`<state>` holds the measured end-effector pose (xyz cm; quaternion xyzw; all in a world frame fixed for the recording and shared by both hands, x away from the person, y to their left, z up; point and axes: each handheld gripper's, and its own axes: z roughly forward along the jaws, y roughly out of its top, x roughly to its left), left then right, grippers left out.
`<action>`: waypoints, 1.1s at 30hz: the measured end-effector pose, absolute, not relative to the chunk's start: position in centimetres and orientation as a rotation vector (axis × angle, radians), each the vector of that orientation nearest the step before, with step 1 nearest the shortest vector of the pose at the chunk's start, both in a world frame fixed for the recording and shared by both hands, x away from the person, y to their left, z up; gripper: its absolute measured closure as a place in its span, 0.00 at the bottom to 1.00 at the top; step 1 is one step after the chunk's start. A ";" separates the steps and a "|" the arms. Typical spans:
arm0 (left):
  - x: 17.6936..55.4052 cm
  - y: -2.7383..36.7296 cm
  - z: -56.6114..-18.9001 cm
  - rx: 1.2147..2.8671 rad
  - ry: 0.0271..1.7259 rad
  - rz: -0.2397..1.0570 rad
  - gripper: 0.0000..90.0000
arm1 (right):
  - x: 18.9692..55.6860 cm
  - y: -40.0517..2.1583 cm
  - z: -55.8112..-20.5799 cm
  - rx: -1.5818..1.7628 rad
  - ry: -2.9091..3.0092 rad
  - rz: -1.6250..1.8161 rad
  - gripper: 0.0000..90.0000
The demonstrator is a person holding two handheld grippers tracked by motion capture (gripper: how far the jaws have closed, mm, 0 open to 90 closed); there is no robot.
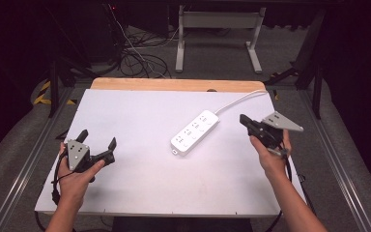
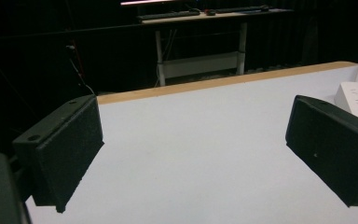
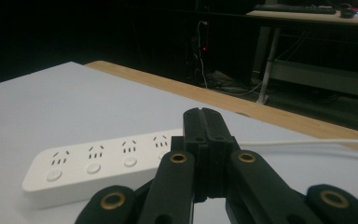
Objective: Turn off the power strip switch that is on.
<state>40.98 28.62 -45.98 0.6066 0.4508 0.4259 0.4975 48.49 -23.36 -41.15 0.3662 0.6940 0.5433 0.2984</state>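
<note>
Closest to the camera in the high view, the left tool [image 1: 98,143] hovers over the white surface [image 1: 140,179] at its near left, jaws spread wide and empty. Its own view shows both black pads flanking bare surface. Farther right, the right tool [image 1: 245,121] is clenched on nothing, pointing at the white power strip [image 1: 194,132] lying diagonally mid-surface, its cord [image 1: 239,100] trailing toward the wooden far edge [image 1: 174,84]; the right gripper view reveals its sockets and round buttons.

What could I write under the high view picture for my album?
A person holds an open left hand-held gripper and a shut right hand-held gripper beside a white power strip.
</note>
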 end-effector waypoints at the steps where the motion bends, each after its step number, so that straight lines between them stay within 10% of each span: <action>1: 41.1 28.5 -46.0 1.467 1.089 1.029 0.05 | 47.9 -23.8 -41.2 0.968 1.835 1.439 1.00; 25: 40.4 29.1 -46.1 1.460 1.117 1.042 0.05 | 43.1 -25.5 -41.7 0.892 1.690 1.546 0.98; 33: 40.3 29.1 -46.1 1.461 1.117 1.042 0.05 | 43.3 -25.3 -41.8 0.954 1.665 1.516 0.63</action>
